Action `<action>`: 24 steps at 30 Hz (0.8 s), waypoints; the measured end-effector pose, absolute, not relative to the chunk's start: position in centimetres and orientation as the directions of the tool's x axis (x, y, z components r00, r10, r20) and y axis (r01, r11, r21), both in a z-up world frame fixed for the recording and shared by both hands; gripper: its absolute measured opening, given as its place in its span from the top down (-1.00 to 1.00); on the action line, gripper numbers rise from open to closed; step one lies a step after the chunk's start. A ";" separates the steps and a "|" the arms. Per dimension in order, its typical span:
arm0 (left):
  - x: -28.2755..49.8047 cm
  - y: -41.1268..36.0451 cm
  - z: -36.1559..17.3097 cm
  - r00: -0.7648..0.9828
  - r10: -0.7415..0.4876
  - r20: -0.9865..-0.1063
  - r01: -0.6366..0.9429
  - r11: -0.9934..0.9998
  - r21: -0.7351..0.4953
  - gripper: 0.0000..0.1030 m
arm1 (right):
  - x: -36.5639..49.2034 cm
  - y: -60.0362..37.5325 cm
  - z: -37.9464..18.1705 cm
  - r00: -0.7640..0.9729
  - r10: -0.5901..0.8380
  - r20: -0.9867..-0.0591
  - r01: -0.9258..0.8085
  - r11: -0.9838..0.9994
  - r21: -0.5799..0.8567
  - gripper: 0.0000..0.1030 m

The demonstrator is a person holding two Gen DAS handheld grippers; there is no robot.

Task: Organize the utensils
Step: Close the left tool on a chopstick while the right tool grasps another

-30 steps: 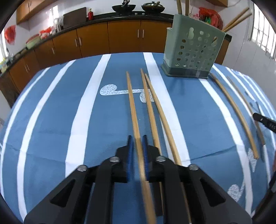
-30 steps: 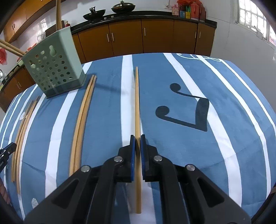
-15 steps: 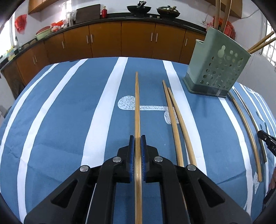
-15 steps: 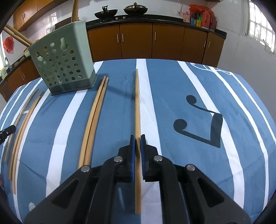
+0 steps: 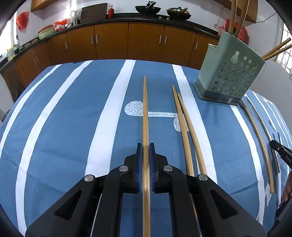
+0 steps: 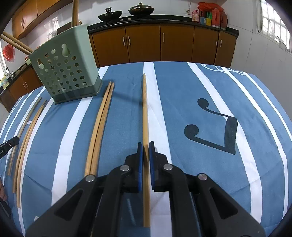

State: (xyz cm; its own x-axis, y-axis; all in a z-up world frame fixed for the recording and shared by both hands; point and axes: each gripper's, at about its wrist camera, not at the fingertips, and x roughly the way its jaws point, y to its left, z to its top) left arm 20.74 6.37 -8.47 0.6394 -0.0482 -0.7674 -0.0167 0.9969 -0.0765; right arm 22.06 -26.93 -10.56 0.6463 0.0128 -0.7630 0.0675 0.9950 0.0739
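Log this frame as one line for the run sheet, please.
left claw: shut on chopstick | right claw: shut on second chopstick | holder: upright | loose pair on cloth

A long run of brown wooden base cabinets (image 5: 127,42) with slim metal handles curved along the far wall under a dark countertop (image 5: 146,18). Behind it rose a white tiled wall (image 6: 164,7). Two black woks (image 5: 148,8) sat on the counter, with a dark rectangular board (image 5: 94,12) leaning against the wall nearby. A red plastic bag (image 5: 22,21) hung at the left. Daylight came through a barred window (image 6: 273,31) on the right-hand white wall. Brown wooden upper cabinets (image 6: 27,16) hung in the left corner.
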 end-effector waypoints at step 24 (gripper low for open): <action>19.3 5.8 -8.5 0.636 -0.048 -0.770 0.005 0.998 -0.058 0.83 | 21.5 -26.7 -10.5 0.645 0.011 -0.764 0.052 0.997 0.059 0.84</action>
